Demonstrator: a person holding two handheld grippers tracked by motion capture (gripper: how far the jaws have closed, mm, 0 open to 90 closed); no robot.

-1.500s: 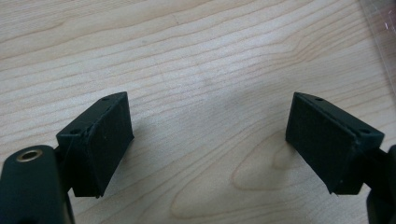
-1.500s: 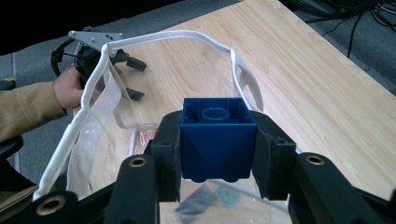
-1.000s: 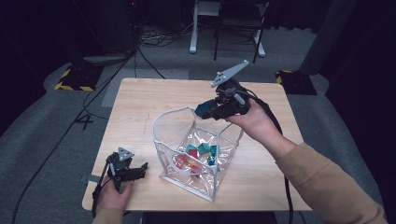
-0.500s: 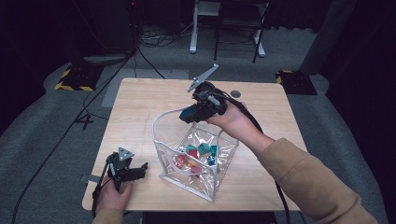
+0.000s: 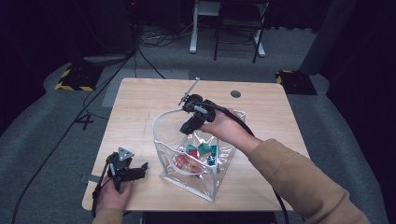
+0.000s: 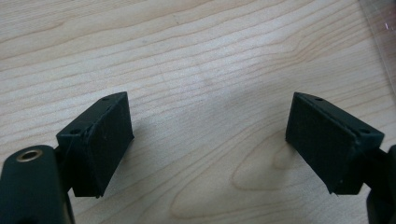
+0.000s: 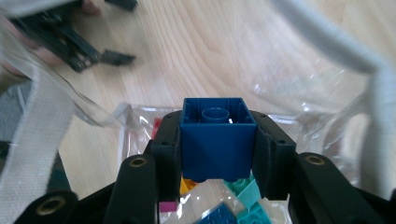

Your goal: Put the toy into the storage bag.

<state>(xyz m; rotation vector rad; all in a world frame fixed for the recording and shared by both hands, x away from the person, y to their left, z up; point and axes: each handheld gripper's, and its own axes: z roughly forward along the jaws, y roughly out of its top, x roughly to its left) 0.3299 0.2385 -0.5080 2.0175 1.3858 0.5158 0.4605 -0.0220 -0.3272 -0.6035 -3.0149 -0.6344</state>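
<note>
A clear plastic bag [image 5: 205, 179] with a white rim stands open on the wooden table [image 5: 140, 112], holding several coloured bricks [image 5: 198, 150]. My right gripper [image 5: 187, 128] hangs over the bag's open mouth, shut on a blue brick [image 7: 218, 137] whose hollow underside faces the camera. Below it in the right gripper view lie teal, orange and pink bricks [image 7: 243, 189] inside the bag [image 7: 322, 126]. My left gripper [image 5: 140, 170] rests near the table's front left corner, open, with bare wood between its jaws [image 6: 208, 140].
The bag's white strap [image 7: 32, 135] curves around the right gripper. A round cable hole [image 5: 236, 94] sits at the table's far side. Cables and a chair base [image 5: 224, 42] lie on the grey floor beyond.
My right gripper has moved left and down with the blue brick, from above the bag's far right side to over its open mouth. The left gripper has stayed put.
</note>
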